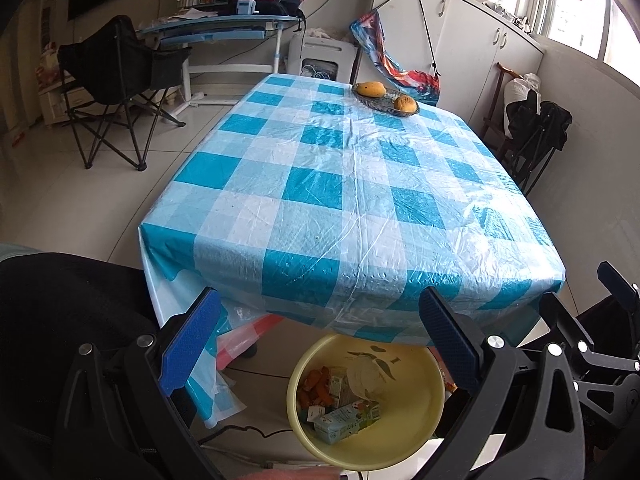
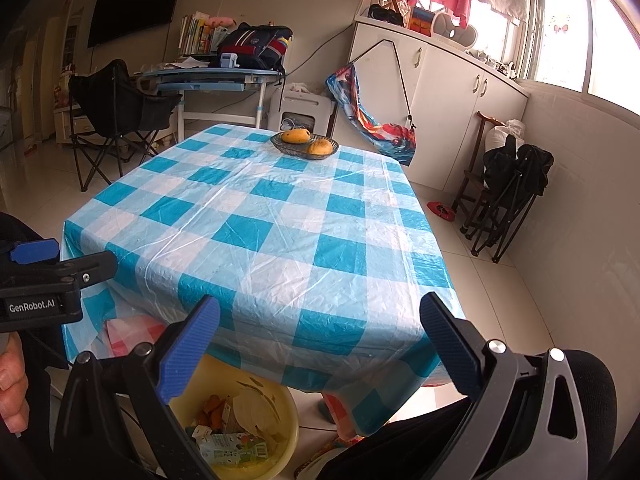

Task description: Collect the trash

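Observation:
A yellow basin [image 1: 416, 436] stands on the floor under the table's near edge. It holds trash: drink cartons [image 1: 346, 420], orange peel [image 1: 316, 392] and a white crumpled wrapper [image 1: 366, 378]. It also shows in the right wrist view [image 2: 280, 468] with the cartons [image 2: 232, 446]. My left gripper [image 1: 320, 344] is open and empty above the basin. My right gripper [image 2: 320, 348] is open and empty over the table's near edge; it appears at the right edge of the left wrist view [image 1: 600, 320]. The left gripper appears at the left of the right wrist view [image 2: 44, 276].
The table wears a blue and white checked plastic cloth [image 1: 340, 184]. A glass dish with two mangoes [image 1: 386, 98] sits at its far end, also in the right wrist view [image 2: 304, 142]. A folding chair [image 1: 116, 92], a desk [image 1: 224, 30] and white cabinets [image 1: 480, 52] stand around.

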### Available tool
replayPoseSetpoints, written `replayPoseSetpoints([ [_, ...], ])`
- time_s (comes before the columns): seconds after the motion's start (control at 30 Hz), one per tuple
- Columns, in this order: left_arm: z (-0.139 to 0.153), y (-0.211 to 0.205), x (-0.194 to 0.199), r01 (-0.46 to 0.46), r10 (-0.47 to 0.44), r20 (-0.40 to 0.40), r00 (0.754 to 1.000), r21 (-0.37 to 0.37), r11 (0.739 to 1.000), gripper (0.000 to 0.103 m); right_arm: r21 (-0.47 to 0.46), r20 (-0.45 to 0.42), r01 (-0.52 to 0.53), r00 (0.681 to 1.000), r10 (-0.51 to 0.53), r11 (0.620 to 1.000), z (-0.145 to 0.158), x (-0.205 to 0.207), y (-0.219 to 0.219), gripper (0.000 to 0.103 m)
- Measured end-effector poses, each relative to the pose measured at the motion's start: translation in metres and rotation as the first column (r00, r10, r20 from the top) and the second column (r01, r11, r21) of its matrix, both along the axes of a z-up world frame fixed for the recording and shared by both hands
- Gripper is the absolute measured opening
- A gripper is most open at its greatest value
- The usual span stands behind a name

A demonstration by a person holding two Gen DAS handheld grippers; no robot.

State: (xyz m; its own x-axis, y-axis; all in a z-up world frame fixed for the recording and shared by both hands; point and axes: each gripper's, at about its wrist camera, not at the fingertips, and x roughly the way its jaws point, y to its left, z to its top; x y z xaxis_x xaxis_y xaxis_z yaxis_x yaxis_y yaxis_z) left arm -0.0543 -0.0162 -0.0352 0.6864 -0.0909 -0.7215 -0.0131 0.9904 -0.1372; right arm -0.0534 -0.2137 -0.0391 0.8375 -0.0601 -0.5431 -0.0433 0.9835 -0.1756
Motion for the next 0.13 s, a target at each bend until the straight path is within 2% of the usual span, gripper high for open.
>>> replayPoseSetpoints([
  [0.13,-0.0018,-0.0006,0.0009,0.011,-0.011,-0.014,1.000,-0.011,1.000,0.096,0.000,0.000,0.001,1.000,-0.001,1.000,0.0002,0.0002,0.0001,0.096],
])
